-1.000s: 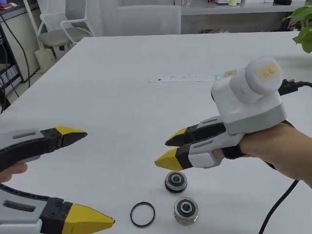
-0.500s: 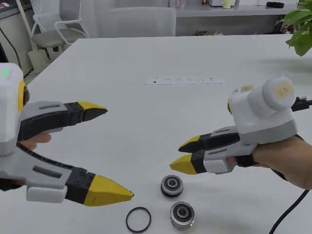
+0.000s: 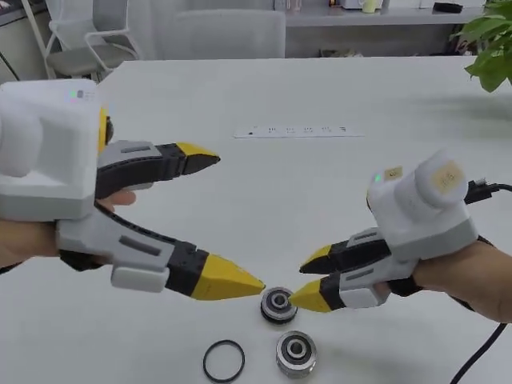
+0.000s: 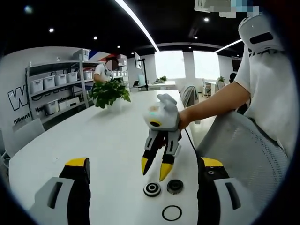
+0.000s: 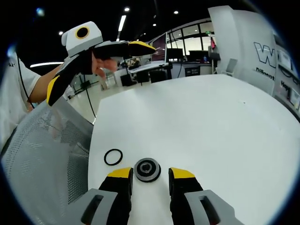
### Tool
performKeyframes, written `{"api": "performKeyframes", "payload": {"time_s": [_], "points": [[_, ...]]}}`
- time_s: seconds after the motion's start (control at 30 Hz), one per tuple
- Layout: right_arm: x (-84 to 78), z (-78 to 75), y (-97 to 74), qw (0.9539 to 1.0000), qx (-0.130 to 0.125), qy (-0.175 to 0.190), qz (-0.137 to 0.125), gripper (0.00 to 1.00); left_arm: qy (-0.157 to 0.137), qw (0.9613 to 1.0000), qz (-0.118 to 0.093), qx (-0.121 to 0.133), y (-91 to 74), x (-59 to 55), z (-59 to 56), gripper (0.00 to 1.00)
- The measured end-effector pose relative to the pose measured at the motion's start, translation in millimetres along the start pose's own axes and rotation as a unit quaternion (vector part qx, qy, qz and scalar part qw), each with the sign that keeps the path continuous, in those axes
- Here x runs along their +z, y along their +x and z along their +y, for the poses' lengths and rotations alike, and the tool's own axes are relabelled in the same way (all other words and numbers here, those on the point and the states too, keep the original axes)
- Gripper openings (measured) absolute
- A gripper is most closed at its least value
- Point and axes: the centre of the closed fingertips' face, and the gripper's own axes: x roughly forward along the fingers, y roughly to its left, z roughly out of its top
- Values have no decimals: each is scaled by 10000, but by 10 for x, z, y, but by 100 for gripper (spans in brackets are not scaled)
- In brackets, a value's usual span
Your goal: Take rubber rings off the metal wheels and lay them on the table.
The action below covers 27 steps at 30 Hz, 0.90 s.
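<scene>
While the left gripper (image 3: 224, 220) is held above the white table (image 3: 336, 192) with its jaws spread wide, the right gripper (image 3: 302, 278) is held low with its jaws parted by a narrow gap. A dark-rimmed wheel (image 3: 278, 304) is seen on the table just beside the right gripper's lower tip. In the right gripper view it lies just ahead of that gap, ungripped. A silver-rimmed wheel (image 3: 296, 352) and a loose black ring (image 3: 223, 361) are laid flat nearby.

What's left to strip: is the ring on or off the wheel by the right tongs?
On: the round metal wheel has a black outer rim.
</scene>
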Motion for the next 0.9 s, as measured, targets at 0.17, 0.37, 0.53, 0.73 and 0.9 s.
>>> {"api": "performKeyframes", "payload": {"time_s": [0.17,0.37,0.53,0.73,0.9], "points": [[-92,-12,23,9999,-1,-66,114,28,337,9993,-64,149,148,-5,92,92],[-135,-1,49,9998,38,-56,171,26,271,9994,-103,183,313,-107,130,87],[-185,15,80,9996,73,-69,248,25,164,9993,-28,321,423,-310,164,85],[-227,44,129,9993,121,-92,332,23,-13,9989,134,443,486,-579,150,78],[-248,56,145,9991,133,-124,395,21,-209,9986,195,439,523,-732,81,67]]}}
